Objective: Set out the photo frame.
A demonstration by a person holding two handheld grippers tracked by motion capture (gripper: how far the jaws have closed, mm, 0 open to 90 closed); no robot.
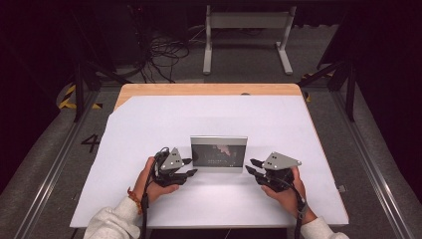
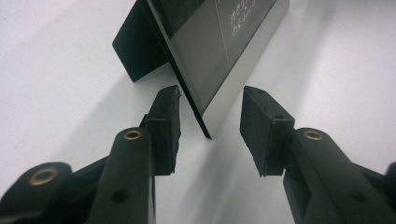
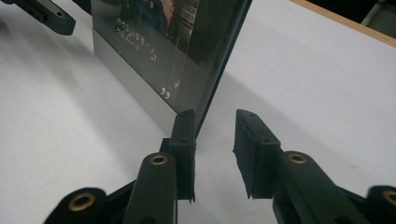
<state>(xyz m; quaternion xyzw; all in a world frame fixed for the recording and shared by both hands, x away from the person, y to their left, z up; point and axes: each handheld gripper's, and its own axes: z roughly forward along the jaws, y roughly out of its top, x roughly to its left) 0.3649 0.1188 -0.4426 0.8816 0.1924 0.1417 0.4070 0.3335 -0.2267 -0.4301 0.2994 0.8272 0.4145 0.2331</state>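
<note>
Silver-edged glossy rectangular frame (image 1: 219, 152) stands upright on smooth white sheet (image 1: 149, 124).

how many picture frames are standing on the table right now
1. The picture frame stands upright near the middle of the white table cover, between the left gripper at its left end and the right gripper at its right end. Nothing on the table could hide another.

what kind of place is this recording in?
Probably a lab recording station, not a home: a paper-covered table standing on grey floor with yellow-black hazard tape, loose cables behind it, and a picture frame as the lone prop.
</note>
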